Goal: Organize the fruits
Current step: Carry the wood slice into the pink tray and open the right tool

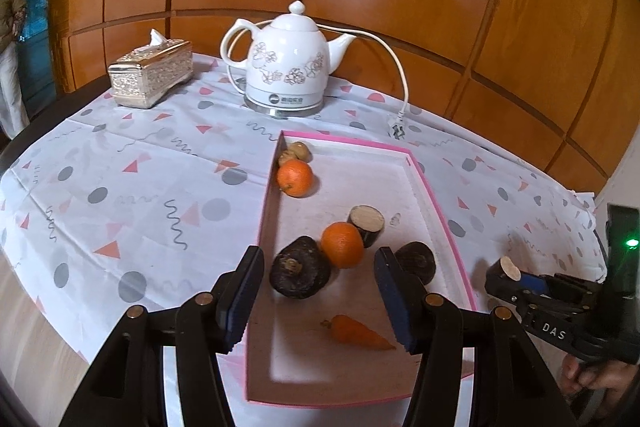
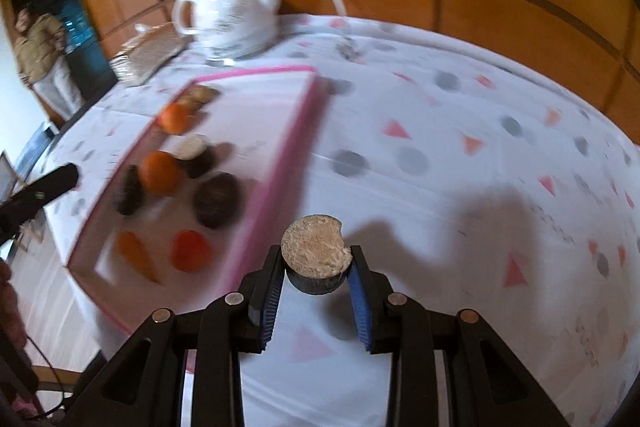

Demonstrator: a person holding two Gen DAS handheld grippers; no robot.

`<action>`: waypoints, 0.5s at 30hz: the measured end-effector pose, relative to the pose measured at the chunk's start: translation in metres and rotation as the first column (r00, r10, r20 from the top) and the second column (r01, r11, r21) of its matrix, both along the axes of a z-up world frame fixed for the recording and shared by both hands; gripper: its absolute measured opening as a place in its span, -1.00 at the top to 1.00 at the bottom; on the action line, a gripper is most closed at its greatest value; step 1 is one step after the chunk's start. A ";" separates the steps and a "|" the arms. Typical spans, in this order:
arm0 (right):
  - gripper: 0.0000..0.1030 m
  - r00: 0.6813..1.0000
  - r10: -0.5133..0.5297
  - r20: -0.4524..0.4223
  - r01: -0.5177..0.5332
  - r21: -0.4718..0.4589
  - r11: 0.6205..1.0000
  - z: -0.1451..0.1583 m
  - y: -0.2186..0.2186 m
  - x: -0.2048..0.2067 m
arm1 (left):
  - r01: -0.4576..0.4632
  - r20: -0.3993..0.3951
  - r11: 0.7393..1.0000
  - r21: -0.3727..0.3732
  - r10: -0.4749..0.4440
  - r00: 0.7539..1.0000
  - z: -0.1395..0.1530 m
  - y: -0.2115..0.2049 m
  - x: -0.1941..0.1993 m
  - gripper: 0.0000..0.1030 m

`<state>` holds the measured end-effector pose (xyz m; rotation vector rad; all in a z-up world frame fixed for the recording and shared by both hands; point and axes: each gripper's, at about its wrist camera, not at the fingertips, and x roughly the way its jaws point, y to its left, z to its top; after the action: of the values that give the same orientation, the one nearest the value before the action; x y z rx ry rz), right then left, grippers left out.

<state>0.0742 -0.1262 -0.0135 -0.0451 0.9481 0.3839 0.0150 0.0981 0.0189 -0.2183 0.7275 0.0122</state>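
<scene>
A pink-rimmed tray (image 1: 436,203) lies on the patterned tablecloth. In it are two oranges (image 1: 342,244) (image 1: 295,177), dark round fruits (image 1: 299,272) (image 1: 417,261), a cut dark piece (image 1: 366,224), a small carrot (image 1: 358,337) and walnuts (image 1: 298,150). My left gripper (image 1: 318,301) is open and empty above the tray's near end. My right gripper (image 2: 316,281) is shut on a cut dark piece with a pale face (image 2: 315,253), held above the cloth right of the tray (image 2: 276,175). It also shows in the left wrist view (image 1: 506,273). The right wrist view is blurred.
A white electric kettle (image 1: 286,67) with its cord and plug (image 1: 397,129) stands behind the tray. A silver tissue box (image 1: 150,73) sits at the back left. Wooden panels back the table. A person (image 2: 40,51) stands far left.
</scene>
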 end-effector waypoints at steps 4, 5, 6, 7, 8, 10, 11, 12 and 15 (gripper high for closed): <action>0.38 0.997 0.073 0.020 -0.073 0.032 0.997 0.013 0.025 -0.001 | -0.023 0.003 1.000 -0.009 0.023 1.000 0.001 0.008 -0.002 -0.13; 0.38 0.996 0.090 0.026 -0.091 0.030 0.995 0.014 0.031 -0.001 | -0.027 0.003 1.000 -0.011 0.027 1.000 0.001 0.010 -0.002 -0.13; 0.38 0.993 0.112 0.032 -0.113 0.024 0.993 0.016 0.040 -0.001 | -0.032 0.003 0.999 -0.012 0.032 0.999 0.001 0.011 -0.002 -0.13; 0.38 0.991 0.126 0.036 -0.127 0.022 0.992 0.018 0.046 0.000 | -0.036 0.003 0.999 -0.012 0.036 0.999 0.001 0.012 -0.002 -0.13; 0.38 0.990 0.137 0.038 -0.138 0.022 0.990 0.019 0.050 -0.001 | -0.036 0.001 0.999 -0.013 0.036 0.999 0.000 0.013 -0.002 -0.13; 0.38 0.989 0.142 0.035 -0.143 0.018 0.990 0.018 0.055 0.000 | -0.037 -0.003 0.999 -0.012 0.037 0.999 -0.001 0.013 -0.001 -0.13; 0.38 0.989 0.143 0.031 -0.144 0.017 0.989 0.017 0.057 0.001 | -0.038 -0.002 0.999 -0.012 0.038 0.999 -0.001 0.013 -0.001 -0.13; 0.38 0.989 0.142 0.031 -0.143 0.017 0.990 0.016 0.059 0.002 | -0.039 -0.004 0.999 -0.012 0.039 0.999 -0.002 0.013 -0.001 -0.13; 0.38 0.990 0.140 0.030 -0.141 0.033 0.989 0.018 0.066 0.005 | -0.045 -0.009 0.999 -0.016 0.045 0.999 -0.003 0.015 -0.002 -0.13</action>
<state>0.0796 -0.0606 0.0047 -0.0850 0.9136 0.5287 0.0134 0.1126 0.0161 -0.2505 0.7309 0.0502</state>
